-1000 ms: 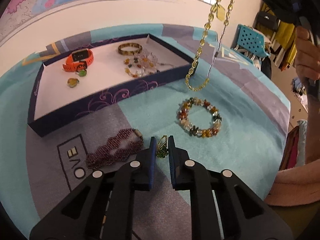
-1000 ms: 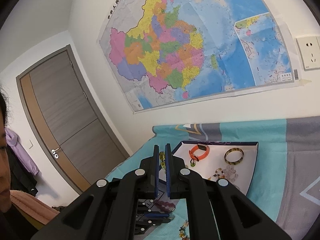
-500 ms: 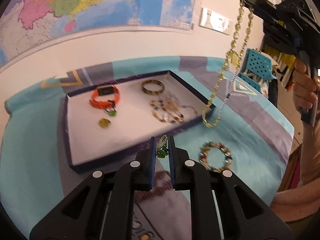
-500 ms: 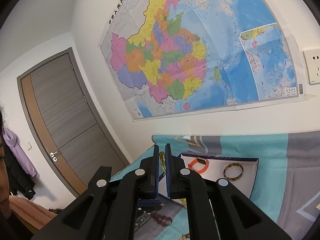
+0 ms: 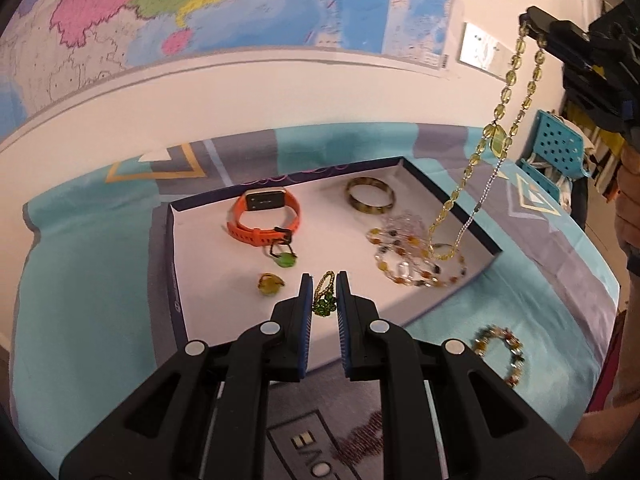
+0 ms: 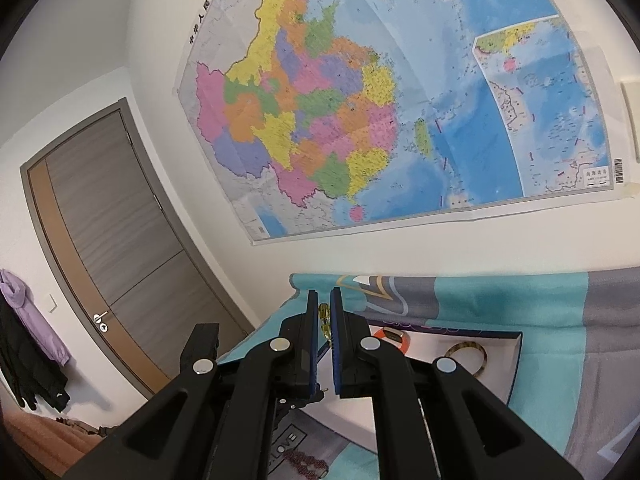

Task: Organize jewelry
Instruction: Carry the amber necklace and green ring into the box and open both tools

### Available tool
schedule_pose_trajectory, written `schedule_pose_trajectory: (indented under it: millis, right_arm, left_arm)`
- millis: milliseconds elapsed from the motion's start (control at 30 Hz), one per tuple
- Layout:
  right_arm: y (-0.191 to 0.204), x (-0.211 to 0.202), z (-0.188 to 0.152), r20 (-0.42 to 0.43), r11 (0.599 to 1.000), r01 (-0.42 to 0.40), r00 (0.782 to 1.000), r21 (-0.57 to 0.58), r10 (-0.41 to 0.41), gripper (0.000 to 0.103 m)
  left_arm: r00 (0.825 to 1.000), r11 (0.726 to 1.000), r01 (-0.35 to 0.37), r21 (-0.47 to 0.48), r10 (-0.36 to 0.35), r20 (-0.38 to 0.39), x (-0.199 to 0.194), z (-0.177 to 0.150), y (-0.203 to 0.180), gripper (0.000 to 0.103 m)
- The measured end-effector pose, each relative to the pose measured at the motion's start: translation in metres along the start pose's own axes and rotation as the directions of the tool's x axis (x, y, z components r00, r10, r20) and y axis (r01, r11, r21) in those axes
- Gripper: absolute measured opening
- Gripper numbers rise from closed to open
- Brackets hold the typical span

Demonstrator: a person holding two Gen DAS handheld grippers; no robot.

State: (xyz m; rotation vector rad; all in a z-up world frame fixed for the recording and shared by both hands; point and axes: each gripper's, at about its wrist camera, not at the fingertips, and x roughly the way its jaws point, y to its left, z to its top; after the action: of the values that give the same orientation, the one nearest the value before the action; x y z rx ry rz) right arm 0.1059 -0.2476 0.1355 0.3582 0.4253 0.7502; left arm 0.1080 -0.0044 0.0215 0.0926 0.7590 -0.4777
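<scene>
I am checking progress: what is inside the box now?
Inside the box: orange watch, bangle, two loose rings, beaded bracelets. The left gripper covers the near floor.

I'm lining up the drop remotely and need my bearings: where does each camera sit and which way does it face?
Left wrist: behind the left claw, looking down at the tray; claw shut on a green ring; right claw dangling a yellow necklace.
Right wrist: behind the right claw, facing the wall map and door.
Shared: tray, orange watch, bangle.
</scene>
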Motion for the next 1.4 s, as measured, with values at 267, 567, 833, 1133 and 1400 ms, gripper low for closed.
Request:
schedule_pose_trajectory:
  millis: [267,567,833,1133,1400]
  right_arm:
    - [-0.031,0.018,-0.017,-0.078,0.997,0.064,0.995,0.032,-0.061,0.004]
    - [-0.055,0.032,-0.038,-0.161,0.991,0.128,0.979,0.031,-0.121,0.004]
    - [-0.069,0.052,-0.059,-0.235,0.989,0.142,0.964,0.050,-0.126,0.005]
    - [-0.079,0.060,-0.073,-0.278,0.985,0.152,0.952,0.077,-0.125,0.005]
    - [-0.084,0.060,-0.077,-0.282,0.983,0.159,0.951,0.095,-0.127,0.005]
  left_arm:
    - [0.998,1.000,-0.020,-0.015,0.019,-0.059,0.026,-0.004,0.009,0.012]
    - [0.993,0.999,-0.045,-0.028,0.042,-0.108,0.041,-0.006,0.017,0.012]
    - [0.989,0.998,-0.054,-0.032,0.049,-0.137,0.053,-0.006,0.019,0.013]
    - [0.987,0.997,-0.059,-0.050,0.050,-0.155,0.058,-0.006,0.024,0.013]
    - [0.987,0.997,-0.060,-0.049,0.052,-0.153,0.058,-0.006,0.024,0.013]
